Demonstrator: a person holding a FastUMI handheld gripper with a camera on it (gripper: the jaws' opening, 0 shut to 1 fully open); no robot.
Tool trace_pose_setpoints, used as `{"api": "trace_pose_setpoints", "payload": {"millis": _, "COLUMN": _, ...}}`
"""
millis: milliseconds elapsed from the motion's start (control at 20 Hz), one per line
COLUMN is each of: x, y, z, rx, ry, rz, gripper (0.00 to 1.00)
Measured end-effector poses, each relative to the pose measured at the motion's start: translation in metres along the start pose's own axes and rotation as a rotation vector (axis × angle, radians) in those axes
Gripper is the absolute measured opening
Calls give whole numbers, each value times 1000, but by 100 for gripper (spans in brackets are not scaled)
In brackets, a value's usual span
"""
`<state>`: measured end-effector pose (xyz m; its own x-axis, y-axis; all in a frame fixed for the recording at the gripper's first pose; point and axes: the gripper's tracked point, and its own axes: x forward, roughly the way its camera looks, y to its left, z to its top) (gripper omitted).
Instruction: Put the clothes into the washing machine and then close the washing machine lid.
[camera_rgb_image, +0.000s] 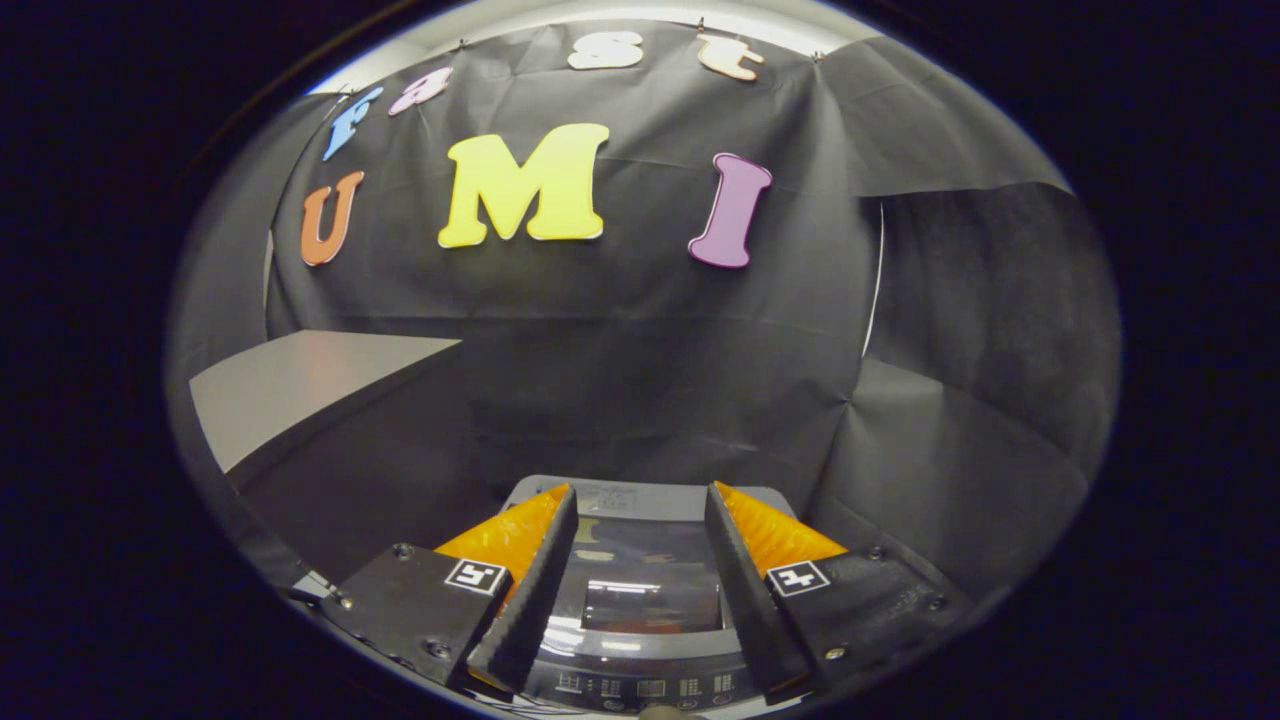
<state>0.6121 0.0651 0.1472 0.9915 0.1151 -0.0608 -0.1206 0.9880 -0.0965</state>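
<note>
The gripper (640, 500) is seen with its two fingers spread wide apart, and nothing is held between them. Each finger (530, 590) is faced with a dark ribbed pad on its inner side and backed by an orange wedge, and a small black-and-white square marker is carried on the dark block at the base of each one. The washing machine (645, 610) is found directly below and between the fingers, its top being looked down upon from above. Its lid (650, 590) is lying flat and shut over the opening; the lid's dark glossy window is framed by the two fingers, and pale reflections are cast across it. The grey rear edge of the machine's top is seen just past the fingertips, which hang above the machine without touching it. The control panel (645, 687), a dark strip with rows of small light markings, is placed at the near edge of the machine, close under the bases of the fingers. Whether clothes are lying inside cannot be told through the window. Beyond the machine the black cloth wall (640, 350) of the booth is hung, creased and folded toward the right side. Well ahead and off to the left of the left finger, a grey table top (300, 385) is set against that wall.
</note>
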Motion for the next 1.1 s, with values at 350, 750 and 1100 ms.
{"api": "trace_pose_setpoints", "payload": {"millis": 350, "x": -93, "y": 18, "z": -43, "rx": -5, "ry": 27, "rz": 8, "gripper": 81}}
{"api": "trace_pose_setpoints", "payload": {"millis": 750, "x": -284, "y": 34, "z": -69, "rx": 36, "ry": -52, "rz": -12, "gripper": 81}}
{"api": "trace_pose_setpoints", "payload": {"millis": 1100, "x": -413, "y": 20, "z": -83, "rx": 35, "ry": -97, "rz": -25, "gripper": 93}}
